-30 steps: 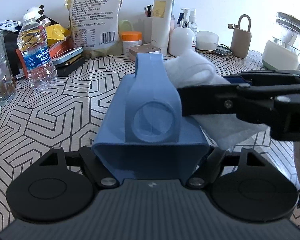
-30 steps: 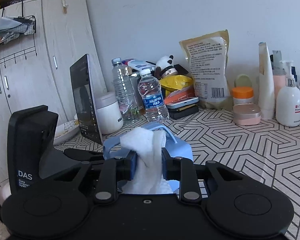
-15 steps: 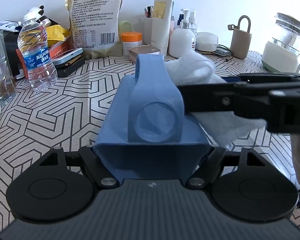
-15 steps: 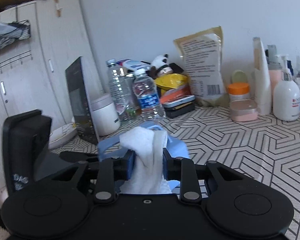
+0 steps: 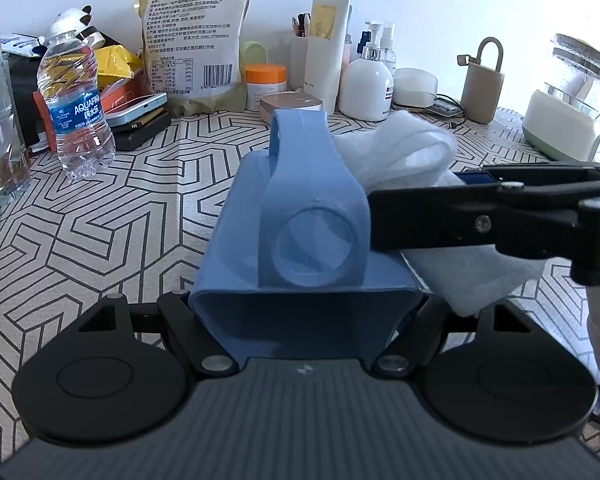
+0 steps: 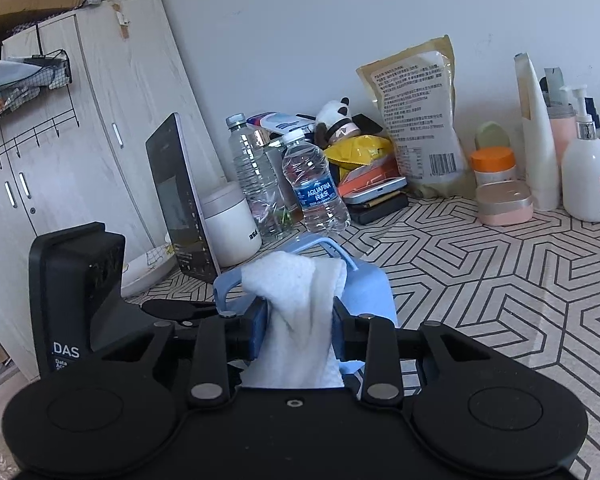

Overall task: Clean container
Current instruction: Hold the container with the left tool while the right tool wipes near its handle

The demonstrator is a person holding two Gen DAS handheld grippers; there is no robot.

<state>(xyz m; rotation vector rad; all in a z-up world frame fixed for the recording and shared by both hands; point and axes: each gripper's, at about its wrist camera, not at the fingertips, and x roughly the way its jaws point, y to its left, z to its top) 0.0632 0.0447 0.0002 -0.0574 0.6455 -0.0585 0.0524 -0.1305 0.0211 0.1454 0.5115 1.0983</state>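
Left tongs (image 5: 304,312): closed on the near end of a blue plastic container (image 5: 300,240), which is held above the patterned tabletop (image 5: 139,208). The container lies lengthwise away from the camera, with a broad handle strap running along its top and a round cap-like ring facing the lens.

Right tongs (image 6: 300,332): pinching a folded white cloth (image 6: 295,320) between their blue pads. In the left wrist view they reach in from the right, and the cloth (image 5: 412,160) presses against the container's right flank beside the handle. In the right wrist view the container (image 6: 368,292) sits just behind the cloth, its handle loop curving over the top.

Background, along the wall: Aquafina water bottle (image 5: 75,104), tan printed food bag (image 5: 191,32), orange-lidded jar (image 5: 265,84), white pump bottle (image 5: 366,88). A dark tablet (image 6: 175,200) stands propped upright at the left of the right wrist view.
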